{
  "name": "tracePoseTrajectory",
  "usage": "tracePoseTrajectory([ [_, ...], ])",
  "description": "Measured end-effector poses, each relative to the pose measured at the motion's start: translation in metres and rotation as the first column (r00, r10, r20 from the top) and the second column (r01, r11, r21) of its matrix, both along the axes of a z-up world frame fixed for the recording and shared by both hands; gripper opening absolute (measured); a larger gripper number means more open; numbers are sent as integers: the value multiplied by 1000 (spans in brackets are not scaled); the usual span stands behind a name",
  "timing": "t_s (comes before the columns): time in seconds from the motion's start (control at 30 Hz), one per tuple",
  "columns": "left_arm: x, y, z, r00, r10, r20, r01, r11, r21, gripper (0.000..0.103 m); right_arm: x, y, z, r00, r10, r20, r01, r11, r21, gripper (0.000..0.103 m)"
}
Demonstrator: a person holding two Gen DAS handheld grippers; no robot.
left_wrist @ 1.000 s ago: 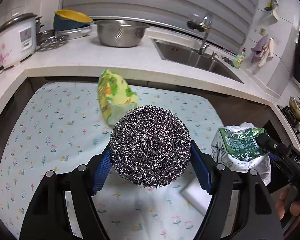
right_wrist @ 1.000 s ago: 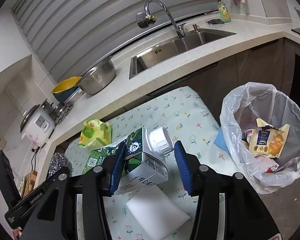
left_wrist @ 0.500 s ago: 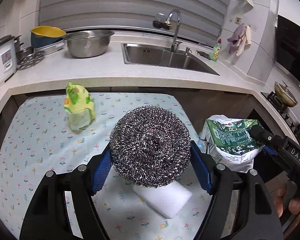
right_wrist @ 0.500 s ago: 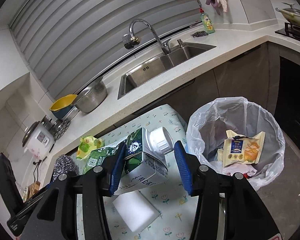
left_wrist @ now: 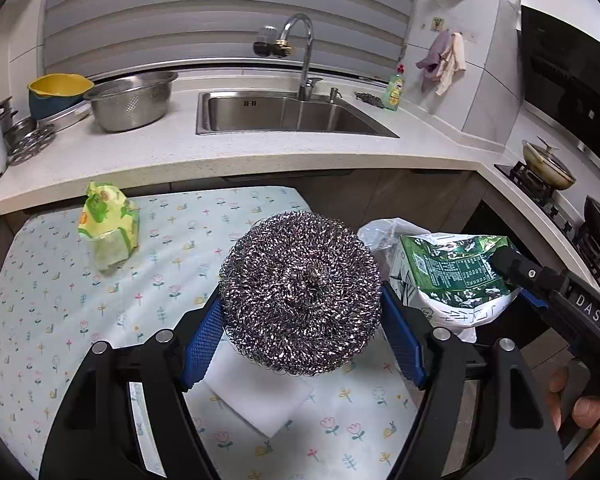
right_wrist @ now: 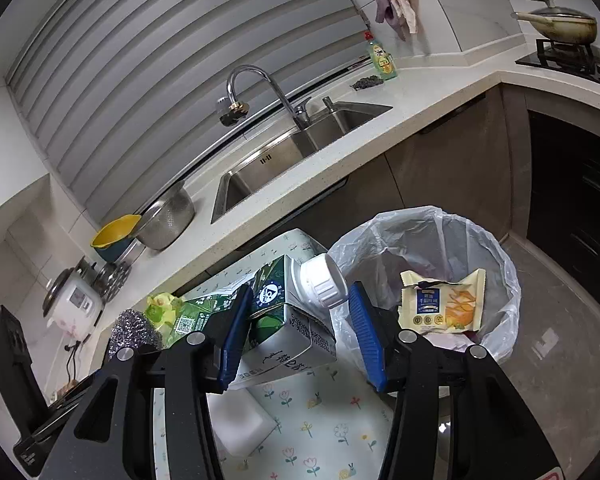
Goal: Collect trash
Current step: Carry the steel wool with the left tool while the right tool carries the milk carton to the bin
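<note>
My left gripper [left_wrist: 300,332] is shut on a round steel wool scrubber [left_wrist: 300,296] and holds it above the flowered table cover [left_wrist: 60,300]. My right gripper [right_wrist: 298,328] is shut on a green and white milk carton [right_wrist: 284,320] with a white screw cap, held near the rim of the lined trash bin [right_wrist: 500,256]. The carton [left_wrist: 452,272] and bin liner also show at the right of the left wrist view. A yellow-green snack bag [left_wrist: 108,232] and a white sponge block [left_wrist: 260,396] lie on the table.
The bin holds a biscuit wrapper [right_wrist: 440,304] and other trash. Behind the table runs a white counter [left_wrist: 180,152] with a sink [left_wrist: 284,114], tap, steel colander [left_wrist: 132,100], yellow bowl and rice cooker. A stove with a pan [right_wrist: 560,28] is at the right.
Both grippers have swung right toward the bin, each keeping its load. The bin now sits closer under the right gripper, and the snack bag has drifted left in the left wrist view.
</note>
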State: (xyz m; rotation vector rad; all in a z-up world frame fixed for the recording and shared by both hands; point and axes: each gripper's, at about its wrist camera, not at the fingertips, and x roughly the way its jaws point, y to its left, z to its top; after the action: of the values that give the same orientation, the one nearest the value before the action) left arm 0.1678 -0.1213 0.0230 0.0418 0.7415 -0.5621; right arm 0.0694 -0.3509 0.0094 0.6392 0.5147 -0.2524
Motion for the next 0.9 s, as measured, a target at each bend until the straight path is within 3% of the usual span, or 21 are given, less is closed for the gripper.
tracePoseTrajectory([
  [0.57, -18, -79, -8, 991, -136, -13, 136, 990, 23, 70, -42, -64, -17, 992, -122, -20, 122, 993, 2, 47],
  [0.9, -11, -147, -38, 966, -249, -62, 252, 966, 47, 71, -55, -115, -45, 972, -219, -80, 218, 976, -31, 47],
])
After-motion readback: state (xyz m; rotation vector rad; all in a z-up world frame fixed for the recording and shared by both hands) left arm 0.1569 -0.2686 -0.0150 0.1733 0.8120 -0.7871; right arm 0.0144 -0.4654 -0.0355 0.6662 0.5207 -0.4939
